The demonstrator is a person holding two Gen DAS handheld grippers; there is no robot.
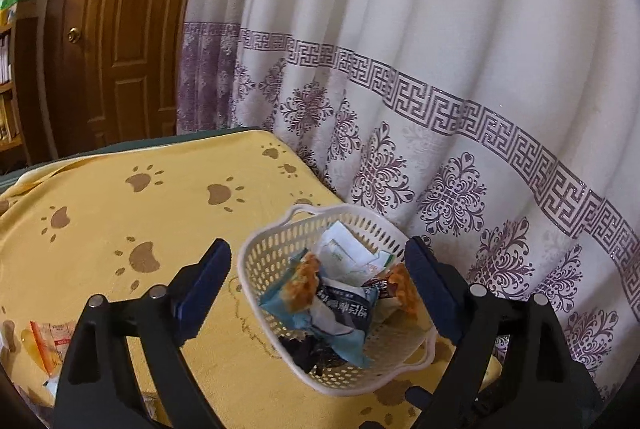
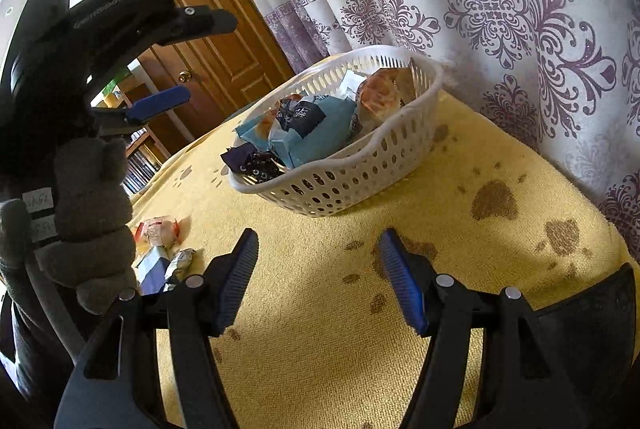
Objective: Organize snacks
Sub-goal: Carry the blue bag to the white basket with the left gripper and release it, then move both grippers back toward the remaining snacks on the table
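Observation:
A white perforated basket [image 1: 268,257] stands on the yellow paw-print cloth [image 1: 120,213] near the curtain. It holds several snack packets, among them a blue one [image 1: 348,325] and a white one [image 1: 344,253]. My left gripper [image 1: 320,281] hovers over the basket with its jaws wide open and nothing between them. In the right wrist view the basket [image 2: 360,181] sits ahead, and the left gripper [image 2: 210,57] is raised at upper left in a grey-gloved hand [image 2: 88,213]. My right gripper [image 2: 320,281] is open and empty above bare cloth.
Loose snacks lie on the cloth at the left: a red-and-white packet [image 2: 160,229], a pale blue one [image 2: 152,265], a silver one [image 2: 182,261], and an orange-edged packet [image 1: 48,345]. A patterned curtain [image 1: 440,109] hangs close behind the basket. A brown door [image 1: 120,49] stands beyond.

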